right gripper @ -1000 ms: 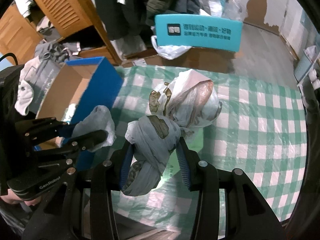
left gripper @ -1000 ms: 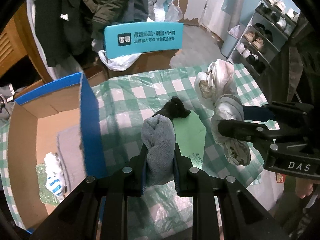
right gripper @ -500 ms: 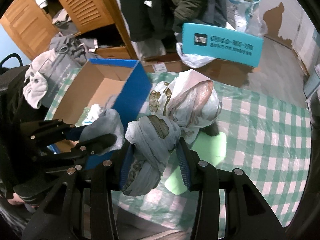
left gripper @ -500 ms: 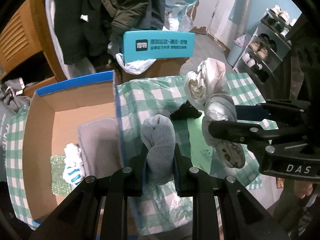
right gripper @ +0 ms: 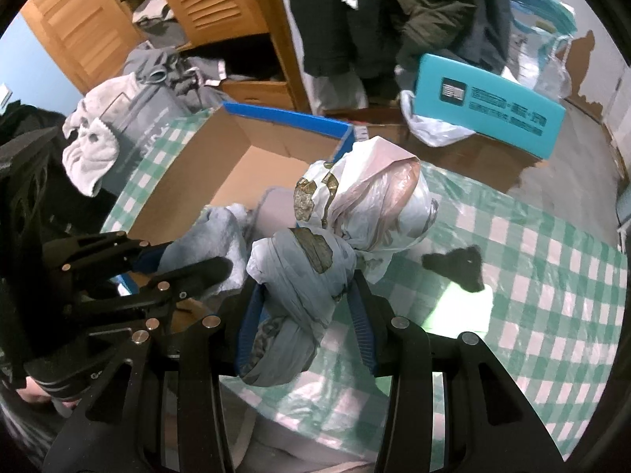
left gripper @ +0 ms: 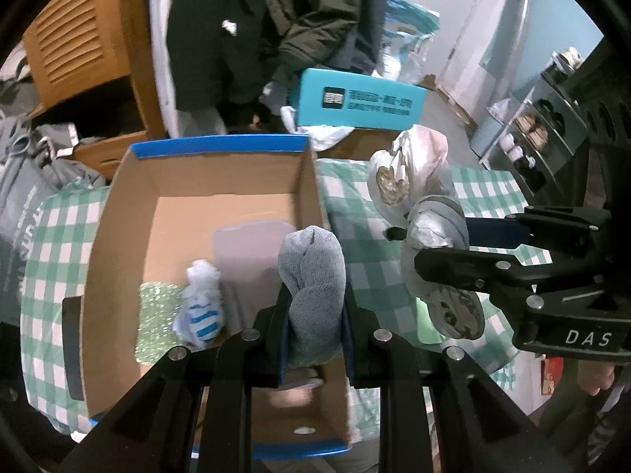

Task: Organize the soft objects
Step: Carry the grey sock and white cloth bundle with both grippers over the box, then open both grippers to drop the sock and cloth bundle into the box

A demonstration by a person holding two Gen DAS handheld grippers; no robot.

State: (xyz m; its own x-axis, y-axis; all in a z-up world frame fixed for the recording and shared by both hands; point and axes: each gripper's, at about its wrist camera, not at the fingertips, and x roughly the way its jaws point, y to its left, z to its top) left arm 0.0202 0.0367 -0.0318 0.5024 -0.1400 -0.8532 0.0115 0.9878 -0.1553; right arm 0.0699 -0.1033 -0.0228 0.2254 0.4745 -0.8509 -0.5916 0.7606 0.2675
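Underneath, green checked tablecloth (right gripper: 544, 276); louvred wooden wardrobe (right gripper: 205, 4) behind.

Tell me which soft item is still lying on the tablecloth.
The small black item, loose on the checked tablecloth beside the green sheet; the others are gripped or lie in the box.

Checked tablecloth (right gripper: 552, 315) under cardboard box (left gripper: 118, 236)

Fuzzy grey cloth roll (left gripper: 311, 287), crinkly glossy plastic bag (right gripper: 366, 205), matt cardboard box (left gripper: 118, 244), probably plastic-coated tablecloth (right gripper: 552, 315).
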